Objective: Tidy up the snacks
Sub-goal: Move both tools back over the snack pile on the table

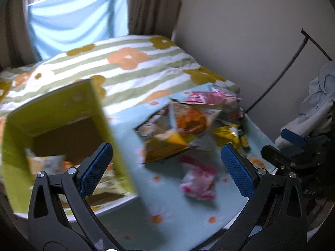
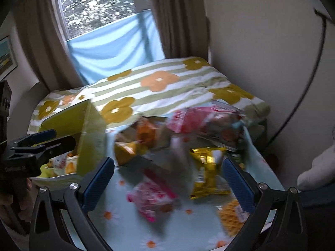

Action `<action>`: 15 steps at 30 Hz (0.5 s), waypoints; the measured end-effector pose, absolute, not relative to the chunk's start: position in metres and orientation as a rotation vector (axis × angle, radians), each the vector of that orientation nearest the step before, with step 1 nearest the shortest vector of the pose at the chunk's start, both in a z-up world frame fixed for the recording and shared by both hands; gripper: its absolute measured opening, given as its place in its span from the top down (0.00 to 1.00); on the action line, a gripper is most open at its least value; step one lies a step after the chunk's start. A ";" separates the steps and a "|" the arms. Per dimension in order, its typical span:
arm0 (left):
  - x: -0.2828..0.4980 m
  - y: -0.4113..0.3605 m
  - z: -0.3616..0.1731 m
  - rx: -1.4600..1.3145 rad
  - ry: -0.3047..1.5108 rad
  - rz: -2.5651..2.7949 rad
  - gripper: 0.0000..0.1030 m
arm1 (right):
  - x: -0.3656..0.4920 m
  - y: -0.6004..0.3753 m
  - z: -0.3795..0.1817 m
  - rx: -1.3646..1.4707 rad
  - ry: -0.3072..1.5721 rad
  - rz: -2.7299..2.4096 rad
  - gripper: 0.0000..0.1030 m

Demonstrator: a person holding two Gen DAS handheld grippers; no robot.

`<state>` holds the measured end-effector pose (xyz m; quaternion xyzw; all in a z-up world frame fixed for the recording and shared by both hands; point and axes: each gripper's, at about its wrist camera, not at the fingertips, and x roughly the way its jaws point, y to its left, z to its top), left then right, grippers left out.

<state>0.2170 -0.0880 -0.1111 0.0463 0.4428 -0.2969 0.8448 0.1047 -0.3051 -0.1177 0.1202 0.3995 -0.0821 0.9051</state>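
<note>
Behind the bench (image 1: 167,219), draped in a pale blue daisy-print cloth, lay a striped, flowered quilt (image 1: 129,62), brown curtains (image 2: 171,16) and a window. Crinkly snack packets (image 1: 180,129) were heaped on the cloth: a shiny gold foil packet (image 2: 207,173), a blurred pink wrapper (image 2: 152,196) and orange bags. Just left stood an open yellow-green cardboard box (image 1: 58,108) with a few packets inside. Both the left gripper (image 1: 165,173) and the right gripper (image 2: 167,182) were spread wide, blue ribbed pads empty, above the pile.

Both wrist views low, close over the table (image 1: 129,226), facing the window (image 2: 98,6), sharing the snack pile (image 2: 178,146)
</note>
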 end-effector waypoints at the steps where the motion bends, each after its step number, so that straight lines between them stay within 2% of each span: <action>1: 0.219 -0.100 -0.116 0.096 0.952 -0.635 0.01 | 0.104 -0.313 -0.122 0.255 0.835 -0.170 0.00; 9: 0.244 -0.176 -0.160 0.101 1.069 -0.586 0.01 | 0.122 -0.376 -0.168 0.326 0.937 -0.133 0.00; 15: 0.258 -0.210 -0.190 0.142 1.114 -0.509 0.01 | 0.135 -0.385 -0.206 0.314 0.996 -0.082 0.00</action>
